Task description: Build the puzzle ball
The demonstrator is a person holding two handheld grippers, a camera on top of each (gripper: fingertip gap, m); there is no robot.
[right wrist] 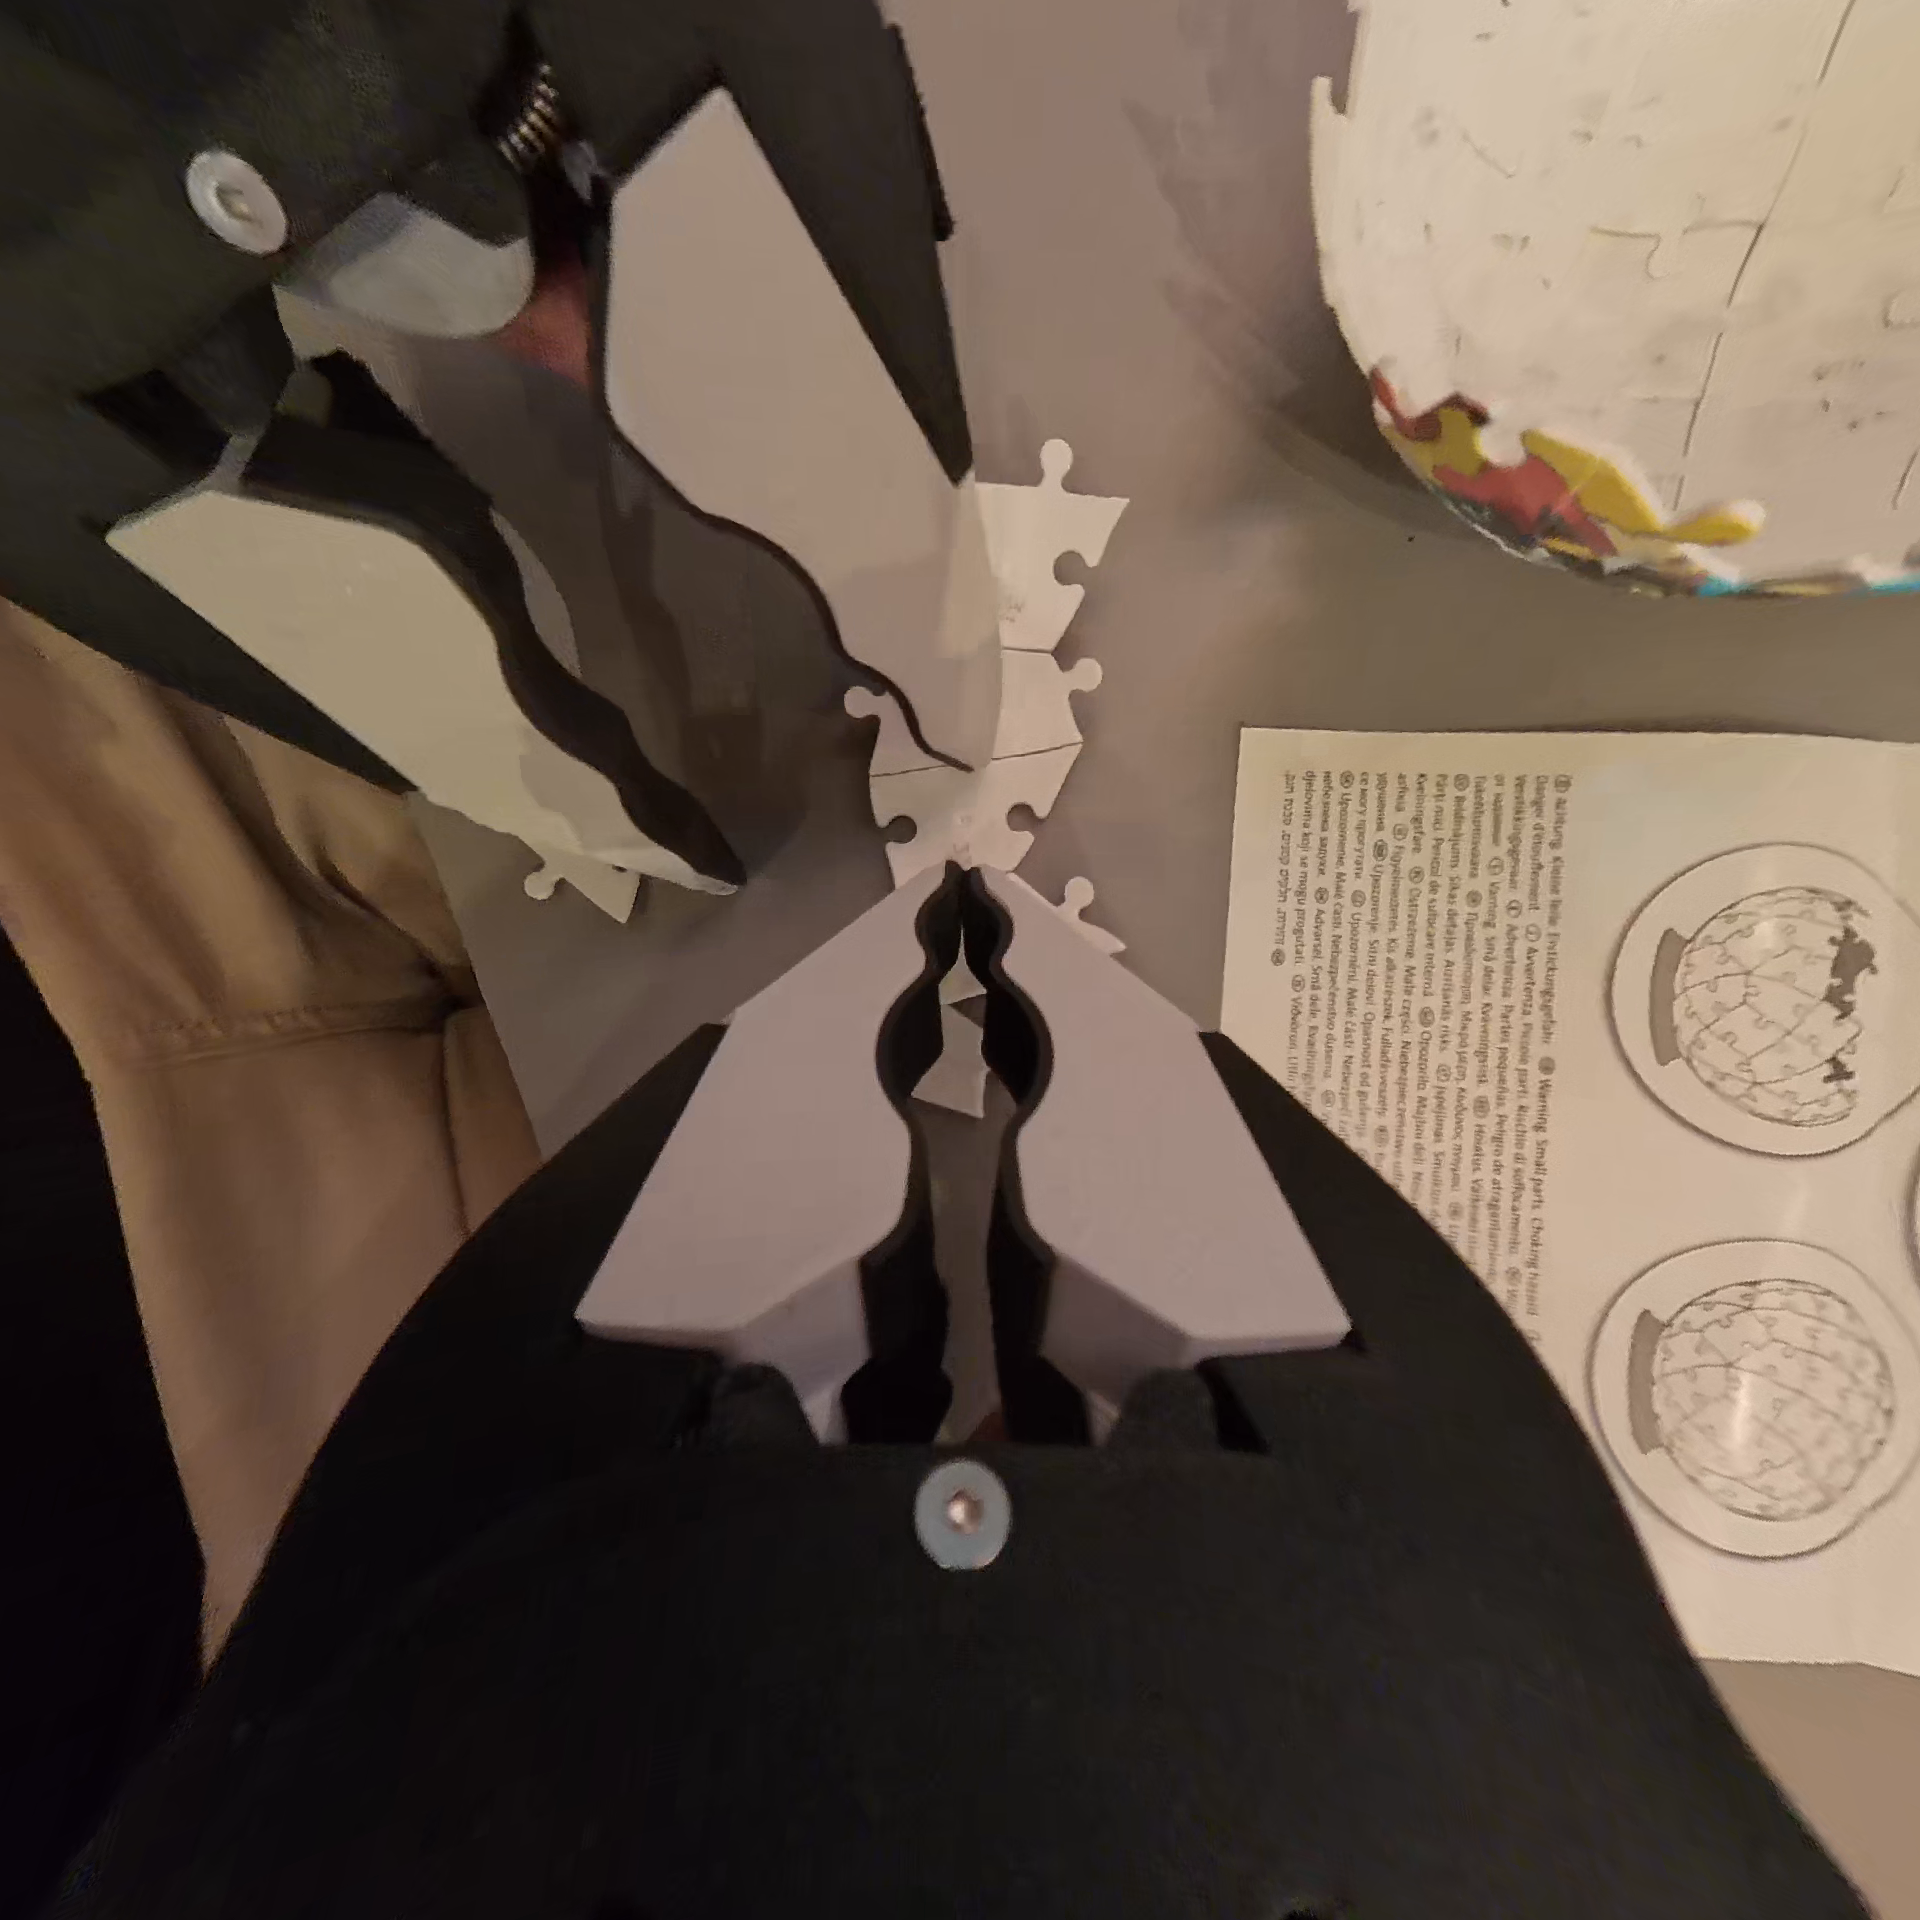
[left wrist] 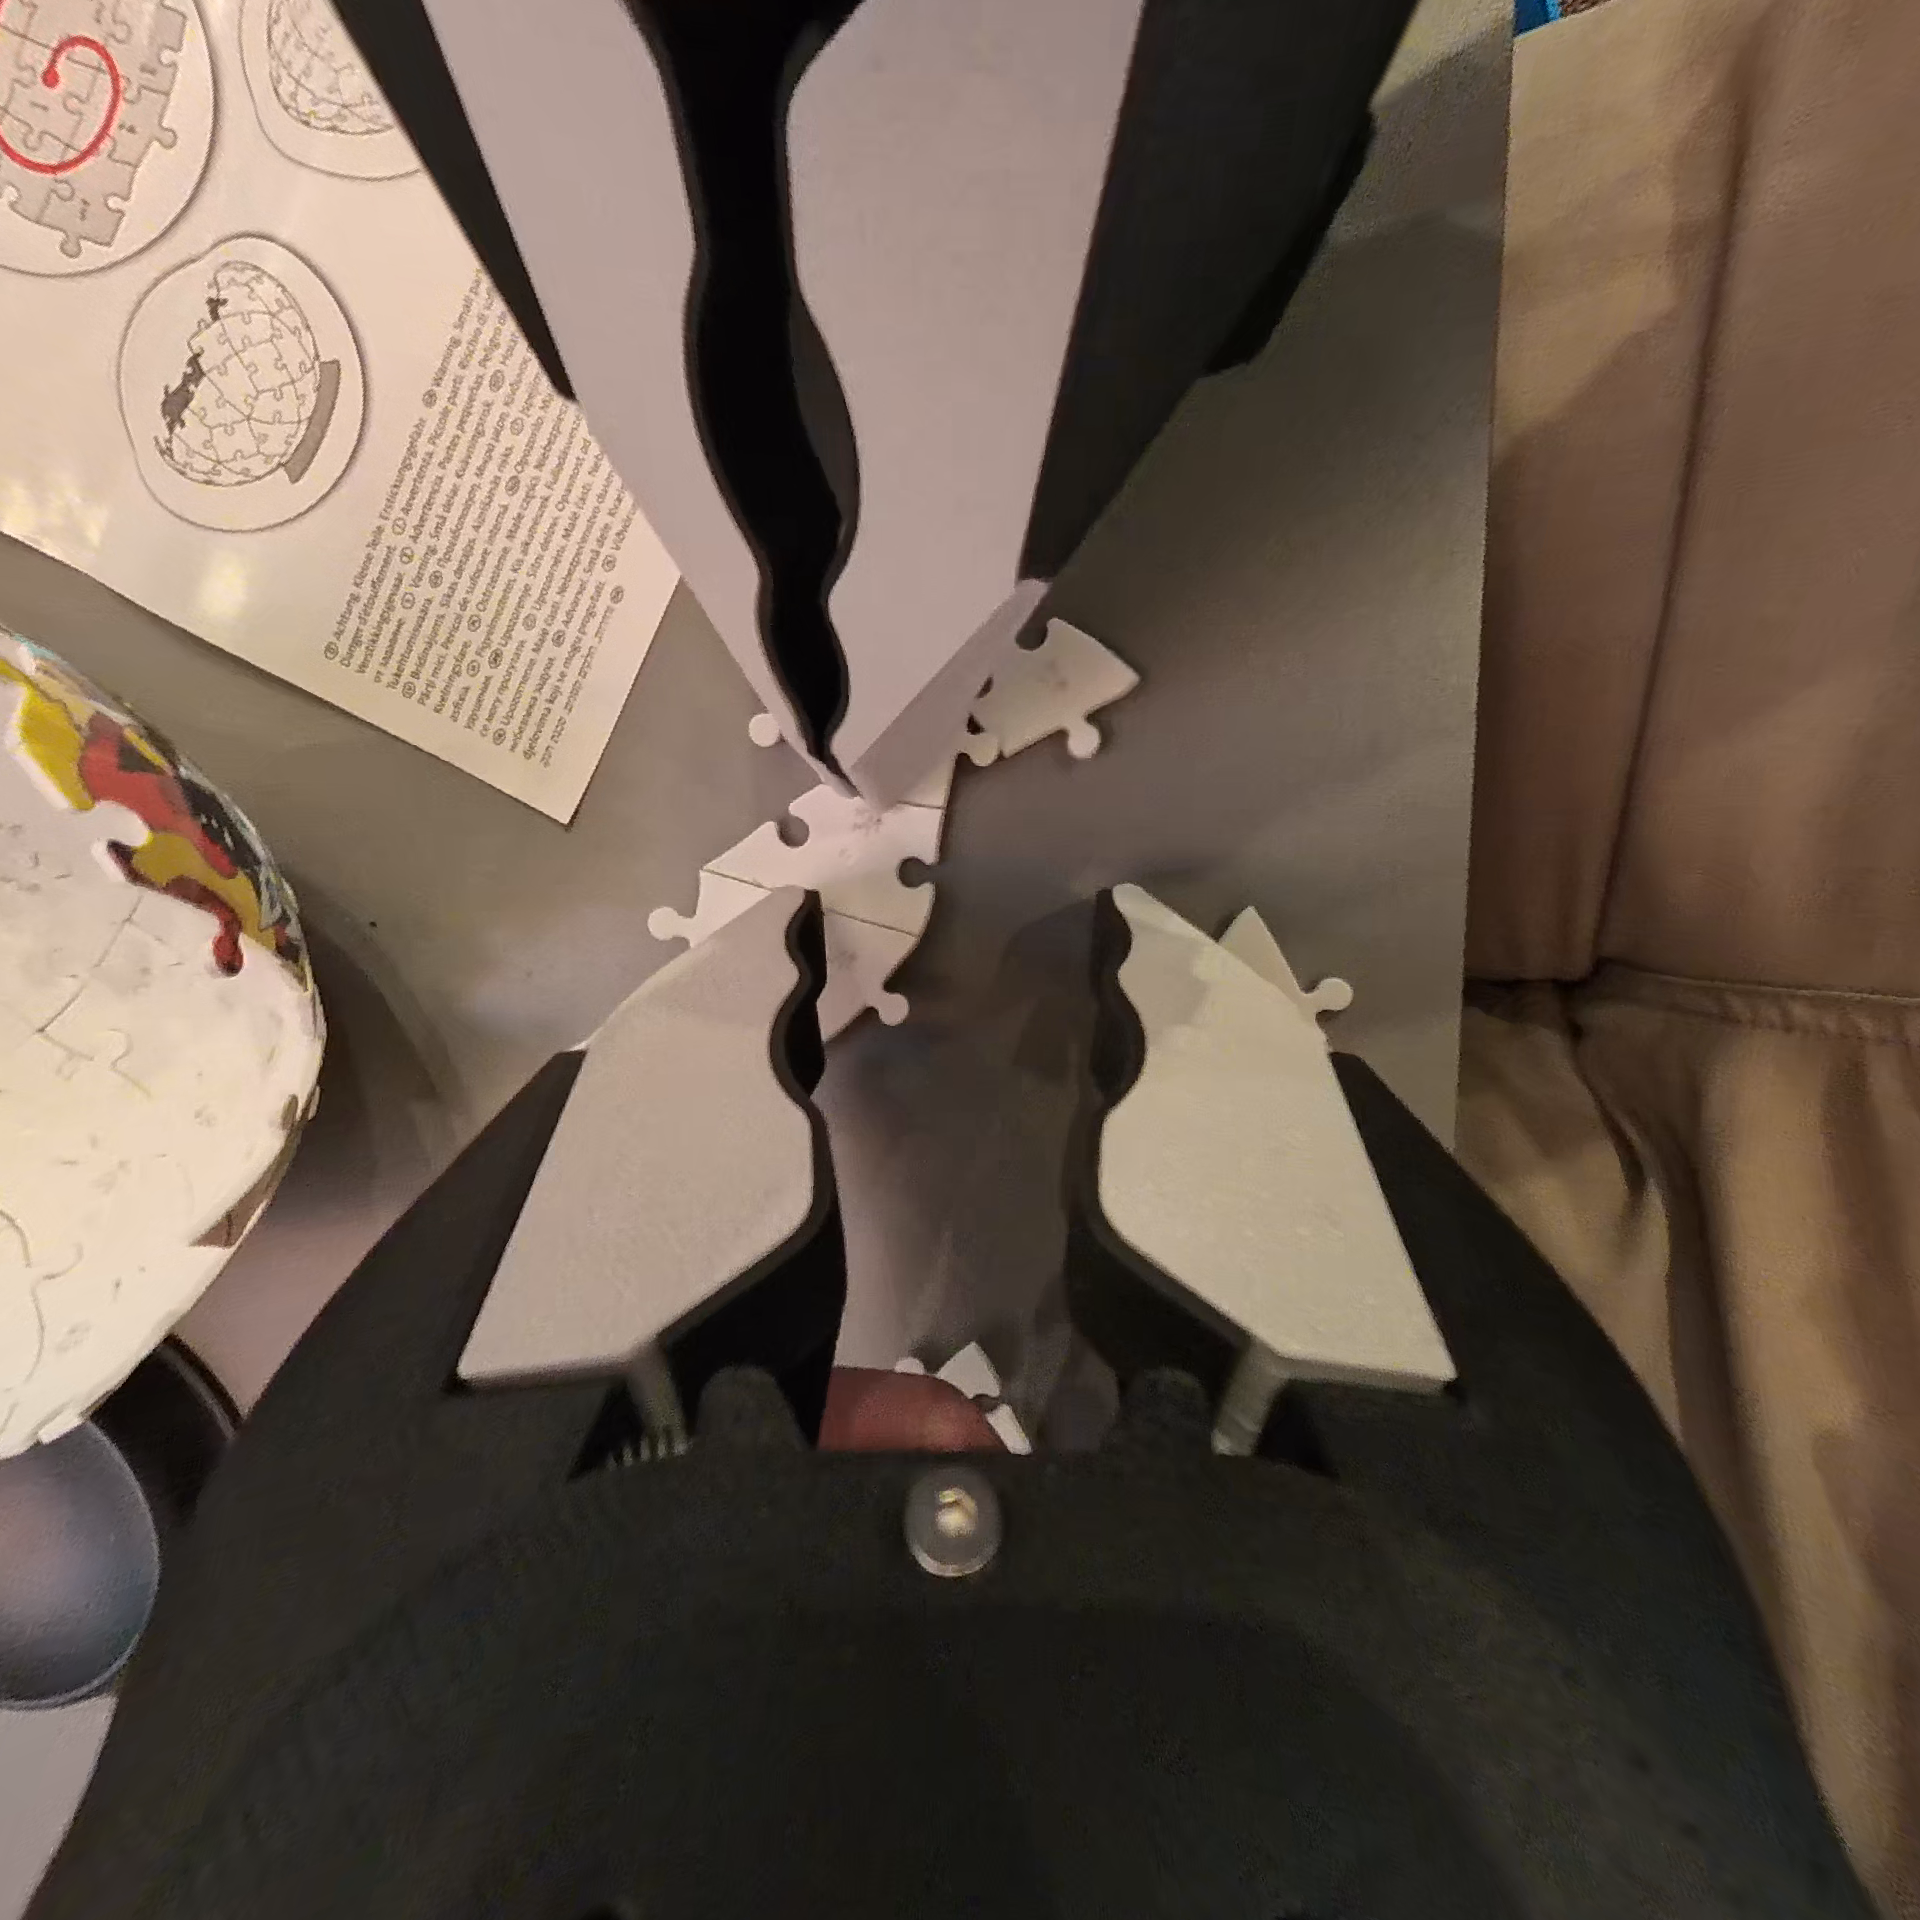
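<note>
The right gripper (right wrist: 961, 883) pinches closed on joined white puzzle pieces (right wrist: 971, 800); the left gripper (left wrist: 961, 914) gapes open. Only the left wrist view shows a stray piece (left wrist: 1060, 691) beyond.

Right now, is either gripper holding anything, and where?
Left gripper: jaws open, nothing held. Right gripper: jaws shut, tips at the edge of the joined white pieces; pinching or just pressing, cannot tell.
</note>
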